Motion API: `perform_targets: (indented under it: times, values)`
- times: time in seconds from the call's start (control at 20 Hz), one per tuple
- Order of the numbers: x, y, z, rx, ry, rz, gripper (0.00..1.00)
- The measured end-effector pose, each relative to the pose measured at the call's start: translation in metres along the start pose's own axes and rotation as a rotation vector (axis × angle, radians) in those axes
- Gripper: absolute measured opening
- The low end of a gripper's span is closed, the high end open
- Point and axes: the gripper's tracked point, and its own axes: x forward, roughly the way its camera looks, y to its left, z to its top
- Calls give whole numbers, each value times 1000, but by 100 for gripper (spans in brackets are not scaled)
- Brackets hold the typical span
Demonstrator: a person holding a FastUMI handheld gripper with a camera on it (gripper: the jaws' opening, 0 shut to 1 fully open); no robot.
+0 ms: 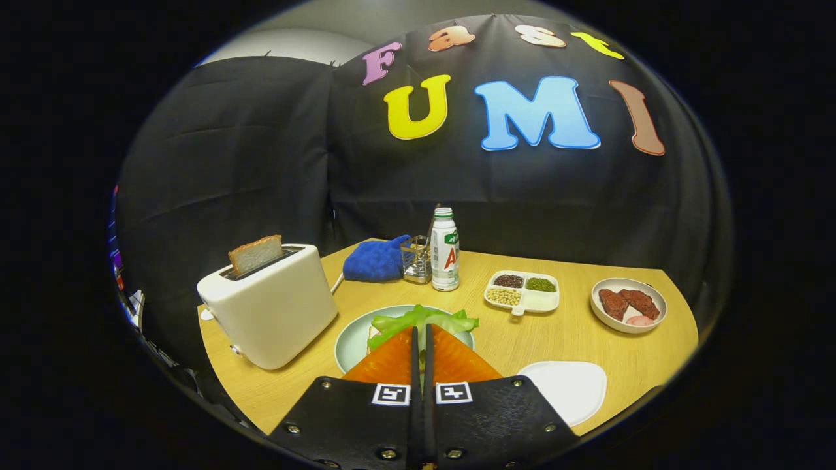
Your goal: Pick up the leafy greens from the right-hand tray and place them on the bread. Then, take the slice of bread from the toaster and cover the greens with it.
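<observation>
My gripper (422, 331) is shut on the leafy greens (450, 320), with a bit of leaf showing in the thin slit between the two fingers. The greens spread out left and right of the fingertips, over the pale green plate (349, 339). A corner of the bread (373, 335) peeks out under the leaves on the plate's left side. To the left of the plate stands the white toaster (274, 307), and a slice of toast (256, 253) sticks up out of its slot.
A white tray (568, 388) lies to the right of my fingers. Beyond the plate stand a bottle (445, 251), a small glass holder (415, 260) and a blue cloth (375, 260). Further right are a divided dish of beans (522, 292) and a bowl of meat (628, 305).
</observation>
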Motion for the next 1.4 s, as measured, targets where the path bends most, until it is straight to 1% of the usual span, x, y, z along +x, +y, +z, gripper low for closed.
perform_targets:
  times: [0.25,0.55,0.85,1.05,1.2,1.25,1.35,1.4]
  values:
    - [23,18,-4,6,23,32,0]
    - [46,28,-11,3,44,40,0]
    - [55,29,-22,8,61,38,0]
    - [58,26,-45,-24,108,24,0]
    - [58,30,-56,-39,126,37,1]
    - [57,28,-55,-51,127,29,5]
    - [56,16,-54,-88,126,-24,10]
    - [57,14,-57,-94,133,-42,15]
